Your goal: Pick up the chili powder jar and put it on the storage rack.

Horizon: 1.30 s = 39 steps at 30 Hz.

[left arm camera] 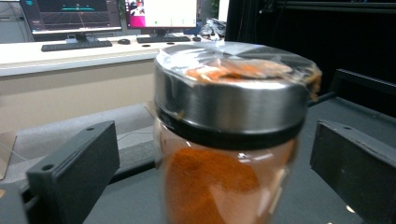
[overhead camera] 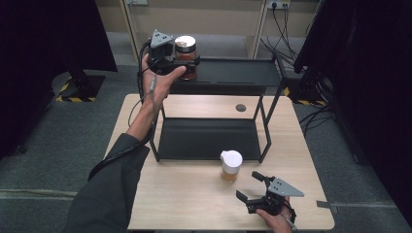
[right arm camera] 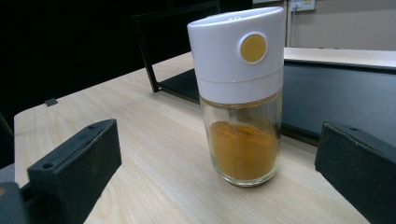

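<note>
A glass jar [overhead camera: 185, 56] of orange-red powder with a shiny metal lid stands on the left end of the top shelf of a black rack [overhead camera: 238, 73]. My left gripper [overhead camera: 187, 65] is open with the jar [left arm camera: 229, 140] between its jaws [left arm camera: 214, 140], a gap showing on each side. A glass shaker [overhead camera: 231, 165] of yellow powder with a white cap stands on the wooden table [overhead camera: 194, 204] in front of the rack. My right gripper [overhead camera: 248, 185] is open just short of the shaker [right arm camera: 240, 93], pointing at it [right arm camera: 217, 140].
The rack's lower shelf [overhead camera: 209, 138] lies bare on the table. A round dark grommet [overhead camera: 240, 107] sits in the tabletop behind it. Black curtains flank both sides, with cables [overhead camera: 286, 29] at the back right and a stand base [overhead camera: 80, 87] on the floor at the left.
</note>
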Tool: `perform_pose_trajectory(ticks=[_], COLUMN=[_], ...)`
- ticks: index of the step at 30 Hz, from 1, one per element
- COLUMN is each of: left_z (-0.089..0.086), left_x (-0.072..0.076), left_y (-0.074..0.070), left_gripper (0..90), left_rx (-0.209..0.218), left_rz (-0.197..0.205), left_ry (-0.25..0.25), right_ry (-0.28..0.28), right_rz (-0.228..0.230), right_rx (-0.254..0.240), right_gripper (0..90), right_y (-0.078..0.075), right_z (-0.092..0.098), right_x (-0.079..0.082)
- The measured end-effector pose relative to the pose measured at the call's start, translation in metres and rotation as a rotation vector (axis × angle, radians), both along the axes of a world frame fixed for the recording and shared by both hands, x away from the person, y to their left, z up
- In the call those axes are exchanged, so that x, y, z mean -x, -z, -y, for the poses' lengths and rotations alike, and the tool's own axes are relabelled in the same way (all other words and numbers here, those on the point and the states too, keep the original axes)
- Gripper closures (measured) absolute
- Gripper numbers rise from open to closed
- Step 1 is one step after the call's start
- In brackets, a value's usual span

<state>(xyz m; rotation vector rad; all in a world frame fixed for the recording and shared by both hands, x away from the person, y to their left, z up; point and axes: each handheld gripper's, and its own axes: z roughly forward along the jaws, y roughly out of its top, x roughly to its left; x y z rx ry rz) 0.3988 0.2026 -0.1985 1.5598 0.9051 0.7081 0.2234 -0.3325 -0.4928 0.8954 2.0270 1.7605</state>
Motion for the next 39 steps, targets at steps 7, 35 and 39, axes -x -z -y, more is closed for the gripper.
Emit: perform_pose_trajectory(ticks=[7,35,39], left_z=[0.000,-0.018,-0.018], left_x=[0.010,0.050,0.055], left_y=[0.000,0.020,0.024], left_gripper=[0.3,0.4,0.4], left_rx=[0.003,0.020,0.027], left_rz=[0.000,0.041,0.036], left_ry=[0.021,0.137,0.160], right_ry=[0.001,0.000,0.001], right_rz=[0.000,-0.002,-0.003], right_rx=[0.001,0.003,0.002], right_gripper=[0.7,0.7,0.7], right_y=[0.000,0.001,0.001], right_z=[0.000,-0.002,-0.002], right_x=[0.000,-0.001,-0.001])
